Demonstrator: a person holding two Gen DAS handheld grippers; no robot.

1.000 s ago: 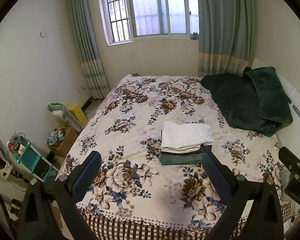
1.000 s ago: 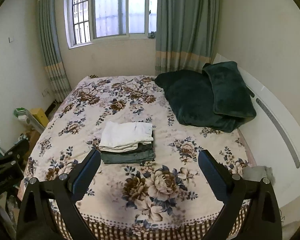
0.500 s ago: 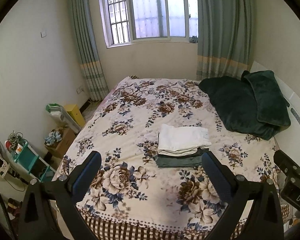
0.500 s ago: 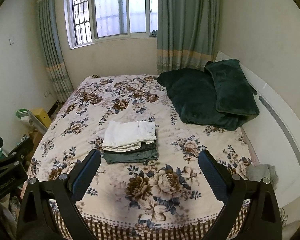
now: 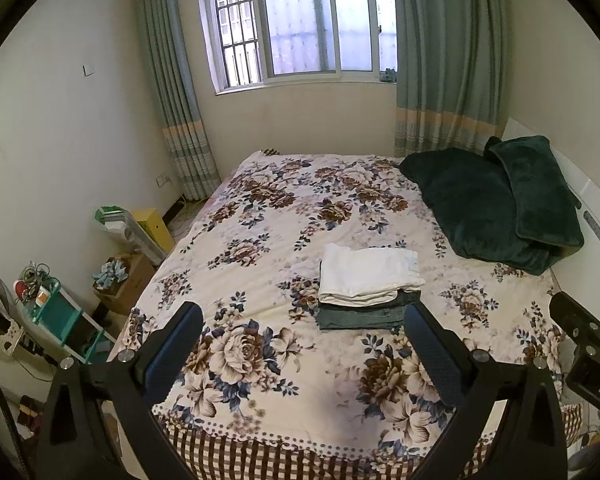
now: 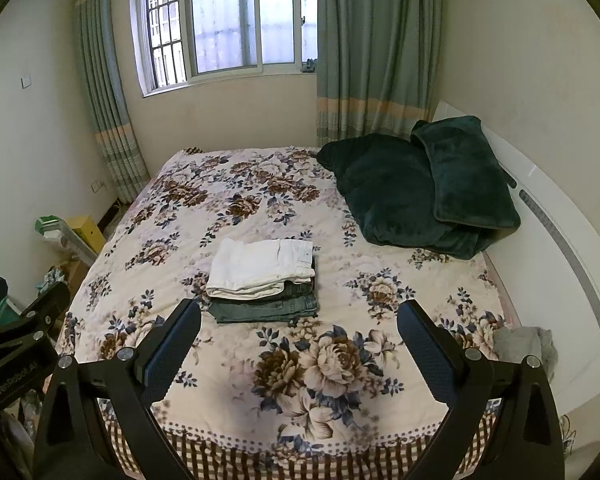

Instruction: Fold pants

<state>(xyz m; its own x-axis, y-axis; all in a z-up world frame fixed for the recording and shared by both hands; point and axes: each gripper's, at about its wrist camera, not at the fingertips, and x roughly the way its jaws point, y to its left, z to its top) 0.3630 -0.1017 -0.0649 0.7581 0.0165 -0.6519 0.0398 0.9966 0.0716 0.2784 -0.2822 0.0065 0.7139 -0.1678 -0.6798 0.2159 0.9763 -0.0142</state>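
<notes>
- Lower left of the left wrist view: teal shelf [image 5: 66, 320] and cardboard box [image 5: 126, 284] crowd the floor beside the bed [image 5: 260, 432]. Risk: a swing out that way clips the clutter.
- Left claw [image 5: 302, 350] sits bottom centre of its view, jaws spread wide, nothing between them, hanging above the near edge of the bed. Risk: diving in from here, a lower finger snags the floral cover instead of cloth.
- White pants [image 5: 370, 274], centre of the left view, lie folded on top of the dark green pants [image 5: 360, 316], also folded; the stack rests mid-bed, well apart from both claws. Folding looks done, judging by the tidy pile. Risk: any further poke slides the white pair off, since its right end overhangs the layer under it and the mattress is soft.
- Dark pair's front edge sticks out nearer the camera. Risk: a claw pinching there drags only the bottom piece and tips the pile.
- Right claw [image 6: 298, 348], bottom centre of its view, also spread, gripping nothing. Risk: both claws reaching together collide, as the other tool already shows at the frame edge.
- Upper right: green blanket [image 6: 384, 188] and pillow [image 6: 464, 172], near the stack but not touching. Risk: pushing the pile that way buries it.
- Lower right: grey cloth [image 6: 524, 344] at the bed edge, unclear what it is.
</notes>
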